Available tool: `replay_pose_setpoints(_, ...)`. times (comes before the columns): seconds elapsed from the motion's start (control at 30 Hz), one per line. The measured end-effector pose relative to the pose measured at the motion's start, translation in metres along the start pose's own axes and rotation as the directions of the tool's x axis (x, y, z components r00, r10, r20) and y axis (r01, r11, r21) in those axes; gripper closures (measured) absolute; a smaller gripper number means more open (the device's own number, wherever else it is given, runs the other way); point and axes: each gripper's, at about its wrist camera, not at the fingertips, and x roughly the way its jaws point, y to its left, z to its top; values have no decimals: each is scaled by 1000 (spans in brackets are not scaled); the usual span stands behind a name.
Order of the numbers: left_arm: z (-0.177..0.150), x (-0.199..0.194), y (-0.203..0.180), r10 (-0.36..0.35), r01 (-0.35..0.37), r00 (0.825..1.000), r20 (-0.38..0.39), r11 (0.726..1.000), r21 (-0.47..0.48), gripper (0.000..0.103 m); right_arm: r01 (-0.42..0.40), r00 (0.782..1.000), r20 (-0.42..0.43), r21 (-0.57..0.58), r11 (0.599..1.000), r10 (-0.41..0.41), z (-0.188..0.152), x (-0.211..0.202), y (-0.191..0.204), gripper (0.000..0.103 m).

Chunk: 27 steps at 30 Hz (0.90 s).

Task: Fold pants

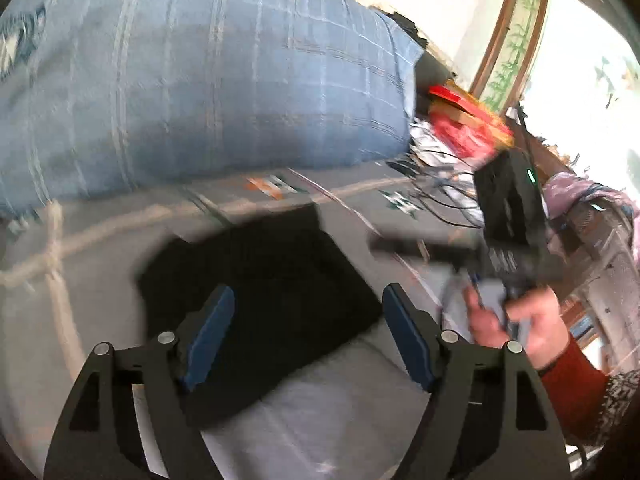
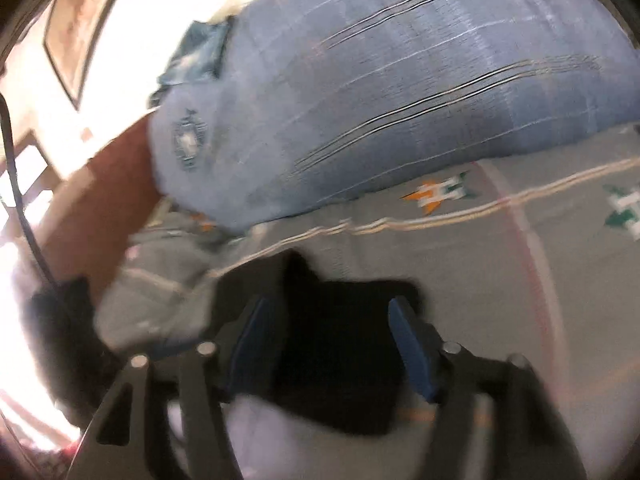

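Note:
The black pants [image 1: 272, 292] lie as a folded dark block on the grey patterned bedspread [image 1: 100, 248]. My left gripper [image 1: 308, 300] is open above the pants, its blue pads wide apart and empty. In the right wrist view the same black pants [image 2: 344, 340] lie under my right gripper [image 2: 332, 312], which is open with nothing between its pads. The right gripper's body [image 1: 508, 216] and the hand holding it [image 1: 520, 320] show at the right of the left wrist view. Both views are motion-blurred.
A large blue plaid pillow or duvet [image 1: 200, 80] lies at the back of the bed, also in the right wrist view [image 2: 400, 100]. Red packages [image 1: 460, 120] and tangled cables [image 1: 440, 184] sit to the right. A brown headboard [image 2: 112, 184] stands at the left.

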Motion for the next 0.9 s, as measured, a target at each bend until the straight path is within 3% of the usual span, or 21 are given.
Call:
replay_pose_setpoints(0.13,18,25,27,81,-80,995,-63,997,25,26,36,996,-76,-44,998,-39,-17,29,14,37)
replay_pose_setpoints(0.27,19,61,53,94,-95,987,-131,995,3,26,23,994,-110,-41,999,-27,-31,58,16,38)
replay_pose_setpoints(0.33,14,73,55,131,-132,980,-151,991,7,26,38,995,-90,-32,999,-41,-34,67,15,61)
replay_pose_setpoints(0.37,15,72,53,140,-141,979,-147,990,7,26,17,996,-82,-11,1000,-17,-31,70,15,90)
replay_pose_setpoints(0.53,30,43,42,103,-104,994,-46,994,-41,26,-2,1000,22,-39,999,2,-7,32,30,92)
replay_pose_setpoints(0.67,28,52,26,100,-102,994,-43,994,-30,20,101,993,57,-37,994,-98,-5,0,17,92)
replay_pose_setpoints(0.73,18,74,21,143,-145,985,-93,989,-16,20,152,988,3,14,988,-152,-18,11,-3,92)
replay_pose_setpoints(0.8,6,90,18,202,-203,971,-127,979,10,20,241,970,-47,18,970,-240,-29,25,-16,91)
replay_pose_setpoints(0.9,-2,94,8,273,-265,955,-112,961,84,20,237,971,-31,57,970,-235,-34,23,-22,85)
